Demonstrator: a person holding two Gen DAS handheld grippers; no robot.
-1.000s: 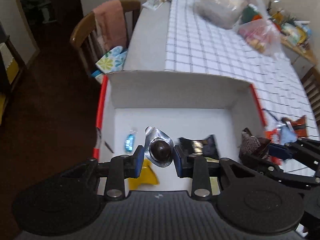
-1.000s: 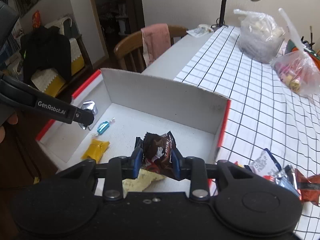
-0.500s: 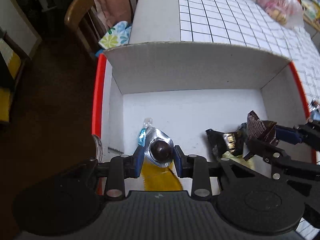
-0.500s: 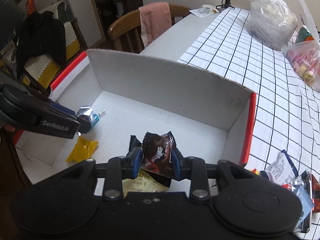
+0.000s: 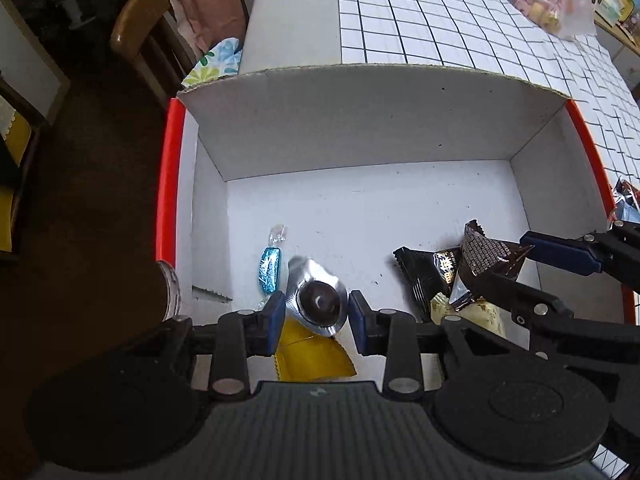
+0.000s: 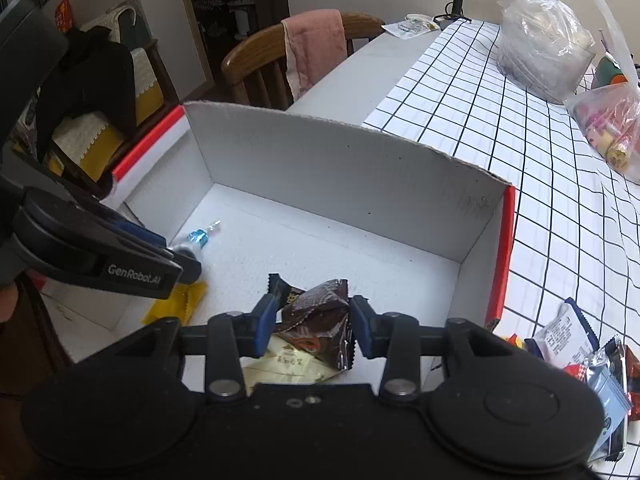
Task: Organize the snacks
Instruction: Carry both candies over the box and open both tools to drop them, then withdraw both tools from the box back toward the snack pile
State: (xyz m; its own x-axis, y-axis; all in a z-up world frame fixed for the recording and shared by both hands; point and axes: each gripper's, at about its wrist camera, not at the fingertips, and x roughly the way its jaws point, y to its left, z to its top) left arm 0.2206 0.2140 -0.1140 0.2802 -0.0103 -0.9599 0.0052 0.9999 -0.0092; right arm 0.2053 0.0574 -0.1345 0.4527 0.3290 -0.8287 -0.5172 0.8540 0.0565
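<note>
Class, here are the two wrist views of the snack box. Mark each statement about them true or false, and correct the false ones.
1. The left gripper holds a silver foil snack. True.
2. The right gripper is empty. False: a brown wrapper sits between its fingers.
3. A blue candy lies in the box. True.
4. The box stands on the floor. False: it is on the checked table.
5. Snacks remain outside the box. True.

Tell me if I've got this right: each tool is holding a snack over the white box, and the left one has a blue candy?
Not quite. The left tool holds a silver foil snack; the left wrist view shows the blue candy lying on the white box floor. The right tool does hold a brown packet.
</note>
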